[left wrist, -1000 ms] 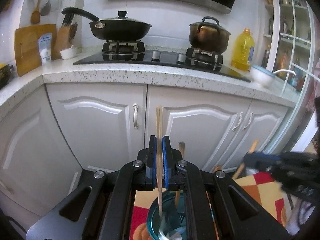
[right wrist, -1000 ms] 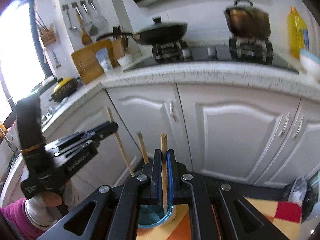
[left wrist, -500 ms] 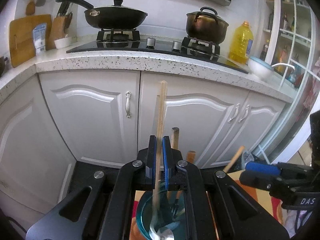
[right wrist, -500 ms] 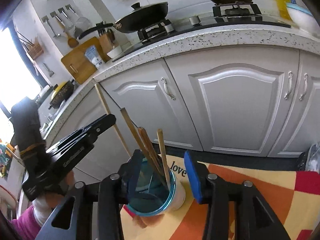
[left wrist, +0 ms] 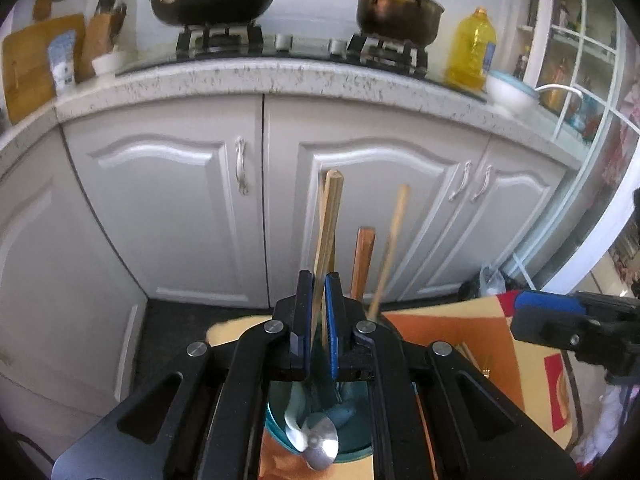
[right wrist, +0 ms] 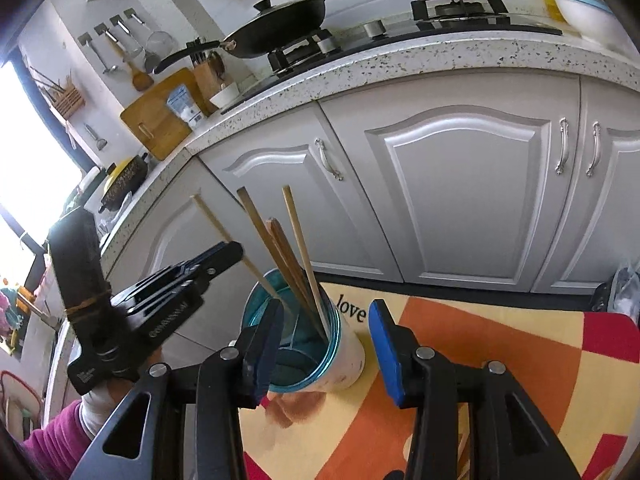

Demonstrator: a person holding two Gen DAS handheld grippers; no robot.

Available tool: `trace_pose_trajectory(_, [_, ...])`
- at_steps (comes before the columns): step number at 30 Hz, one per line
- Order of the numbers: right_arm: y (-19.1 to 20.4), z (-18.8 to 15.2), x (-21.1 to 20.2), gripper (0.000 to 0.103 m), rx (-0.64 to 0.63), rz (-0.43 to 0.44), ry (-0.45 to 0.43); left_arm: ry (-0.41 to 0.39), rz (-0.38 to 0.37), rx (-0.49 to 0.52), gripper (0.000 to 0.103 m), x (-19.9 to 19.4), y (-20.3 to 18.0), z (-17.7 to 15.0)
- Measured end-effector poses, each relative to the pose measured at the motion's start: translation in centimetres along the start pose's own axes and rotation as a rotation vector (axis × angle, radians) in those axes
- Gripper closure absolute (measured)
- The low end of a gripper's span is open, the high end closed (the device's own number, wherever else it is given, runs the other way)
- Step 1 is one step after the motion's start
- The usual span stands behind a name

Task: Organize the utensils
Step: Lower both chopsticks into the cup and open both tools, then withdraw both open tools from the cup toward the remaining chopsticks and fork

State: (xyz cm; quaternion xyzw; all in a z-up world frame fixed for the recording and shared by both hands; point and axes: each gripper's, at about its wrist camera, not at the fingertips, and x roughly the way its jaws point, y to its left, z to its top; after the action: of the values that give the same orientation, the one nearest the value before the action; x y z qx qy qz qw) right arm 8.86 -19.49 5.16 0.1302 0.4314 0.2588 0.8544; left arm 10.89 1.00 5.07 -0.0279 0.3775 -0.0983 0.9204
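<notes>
A teal-rimmed white utensil cup stands on the patterned mat. It holds several wooden chopsticks and, in the left wrist view, a metal spoon. My left gripper is shut on a light wooden chopstick whose lower end reaches down into the cup. It also shows in the right wrist view, gripping that chopstick. My right gripper is open and empty, its blue pads either side of the cup.
White cabinet doors stand close behind the cup, under a speckled counter with a wok, a pot and an oil bottle. My right gripper shows at the left wrist view's right edge.
My right gripper has opened, let its chopstick go into the cup and pulled back. My left gripper has lowered its chopstick into the cup, still shut on it.
</notes>
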Motion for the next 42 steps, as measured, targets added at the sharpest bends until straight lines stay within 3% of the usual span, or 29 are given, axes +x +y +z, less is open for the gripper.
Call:
trace_pose_trajectory(2, [0.2,-0.3,-0.1,0.061,-0.009,-0.004,0.009,0.005,-0.014,-0.012,0.093,-0.1,0.1,0.0])
trace_pose_trajectory(5, [0.4,-0.7,-0.2,0.06,-0.02,-0.004,0.018,-0.002,-0.009,-0.004,0.066,-0.9,-0.3,-0.1])
trace_pose_trajectory(6, [0.6,-0.8,-0.1,0.06,-0.028,-0.012,0.022,-0.004,-0.011,-0.003,0.065,-1.1,-0.4,-0.1])
trace_pose_trajectory(17, [1.8,-2.5,0.0,0.06,-0.071,-0.073,0.037,-0.003,0.059,0.021,0.063,-3.3,-1.9,-0.9])
trace_pose_trajectory(24, [1.6,-3.5,-1.8,0.06,-0.079,-0.116,0.002,-0.013,0.072,0.011,0.054,-5.2,-2.9,-1.6])
trace_pose_trajectory(34, [-1.3,-6.2,-5.3,0.059,-0.026,-0.201,-0.031,-0.035,0.041,0.058,0.053,-7.5,-7.4,-3.0])
trace_pose_trajectory(42, [-4.1,-8.5,-7.4,0.057,0.041,-0.252,-0.036,-0.019,-0.005,0.107,0.053,-7.3,-11.6,-4.3])
